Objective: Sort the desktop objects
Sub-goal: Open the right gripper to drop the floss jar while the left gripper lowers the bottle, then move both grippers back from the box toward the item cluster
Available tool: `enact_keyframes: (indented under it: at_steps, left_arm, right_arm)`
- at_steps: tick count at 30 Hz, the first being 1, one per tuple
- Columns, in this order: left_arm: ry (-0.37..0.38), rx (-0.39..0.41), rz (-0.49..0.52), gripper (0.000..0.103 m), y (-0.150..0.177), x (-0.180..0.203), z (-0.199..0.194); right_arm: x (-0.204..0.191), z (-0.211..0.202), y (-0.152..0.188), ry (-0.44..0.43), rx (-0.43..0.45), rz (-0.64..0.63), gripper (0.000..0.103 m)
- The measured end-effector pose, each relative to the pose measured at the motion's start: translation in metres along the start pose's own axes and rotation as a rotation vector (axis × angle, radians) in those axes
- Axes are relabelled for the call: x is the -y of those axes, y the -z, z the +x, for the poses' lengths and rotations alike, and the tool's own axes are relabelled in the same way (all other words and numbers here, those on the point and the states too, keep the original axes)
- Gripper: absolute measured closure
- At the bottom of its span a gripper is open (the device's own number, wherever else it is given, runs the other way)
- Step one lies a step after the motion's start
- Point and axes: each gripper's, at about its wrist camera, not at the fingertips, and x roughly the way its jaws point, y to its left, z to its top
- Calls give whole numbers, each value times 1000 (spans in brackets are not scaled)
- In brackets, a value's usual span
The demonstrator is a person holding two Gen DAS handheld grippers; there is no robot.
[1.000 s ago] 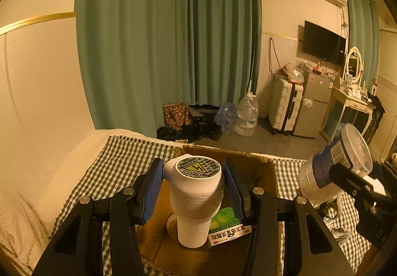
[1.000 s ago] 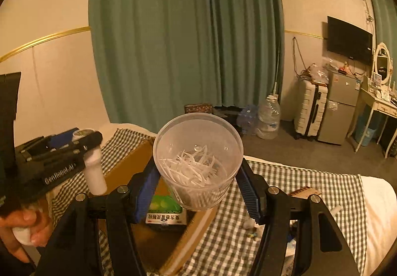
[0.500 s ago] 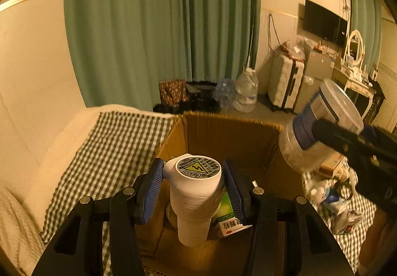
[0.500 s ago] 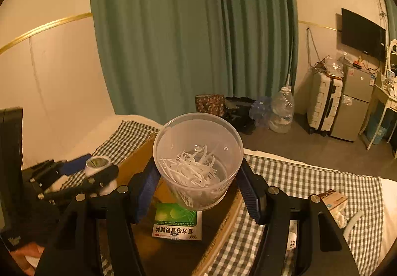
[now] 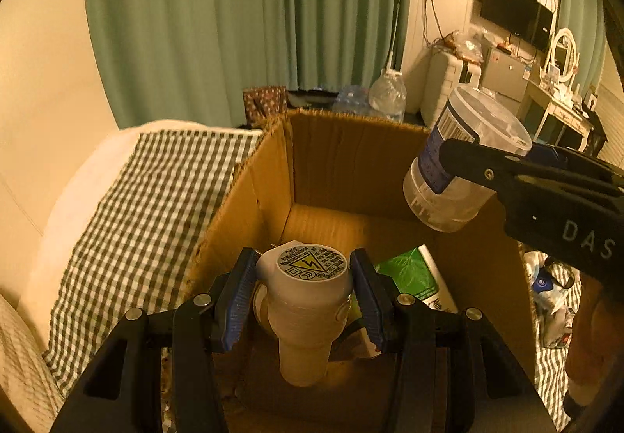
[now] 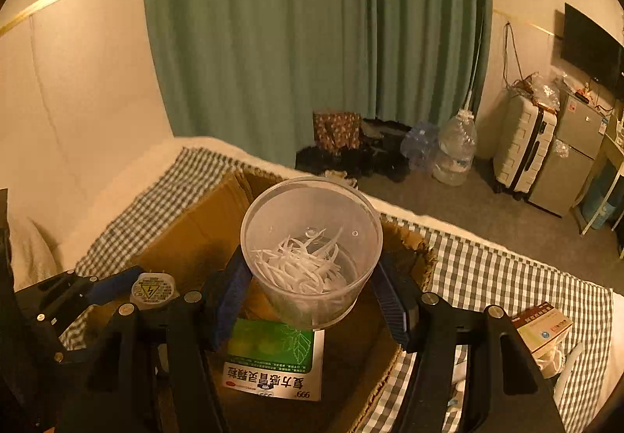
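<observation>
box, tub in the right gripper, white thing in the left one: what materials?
Box: brown corrugated cardboard, matte; ragged, fluted edges show.
Tub: clear, slightly frosted plastic, probably thin-walled; the white picks inside show through.
White device: looks like smooth matte plastic, moulded ridges, printed warning sticker on top. Can't rule out a coating.

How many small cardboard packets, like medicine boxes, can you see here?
2. A green-and-white box lies on the floor of the open cardboard carton. A second, pale box lies outside it on the checked cloth, at the right. Others may be hidden.
</observation>
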Motion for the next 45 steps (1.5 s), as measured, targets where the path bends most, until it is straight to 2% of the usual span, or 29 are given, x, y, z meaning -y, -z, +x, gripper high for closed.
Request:
enact_keyframes:
  at_steps: [7, 10, 12, 15, 23, 33, 38, 42, 45]
  left_arm:
    - [-9, -31, 21, 52, 5, 2, 12]
    - [-6, -29, 27, 52, 4, 3, 11]
    - [-4, -19, 32, 50, 4, 4, 9]
    - [-17, -9, 40, 39, 2, 4, 5]
    - [-17, 26, 18, 38, -9, 4, -14]
    - [-10, 89, 5, 35, -19, 18, -58]
    - [-10, 142, -3, 25, -27, 29, -83]
    - [-16, 183, 9, 20, -31, 42, -103]
    - [-27, 207, 13, 9, -33, 50, -116]
  right_arm:
    - [-4, 21, 2, 12, -54, -17, 41]
    - [-4, 25, 1, 17, -52, -11, 41]
    - [-5, 26, 1, 12, -47, -12, 39]
    - [-6, 19, -3, 22, -15, -9, 31]
    - [-6, -14, -14, 40, 51, 13, 31]
    - [9, -67, -18, 73, 100, 47, 25]
    - [13, -100, -20, 93, 142, 53, 21]
    - [20, -126, -19, 115, 178, 62, 19]
    - [28, -146, -18, 130, 198, 82, 18]
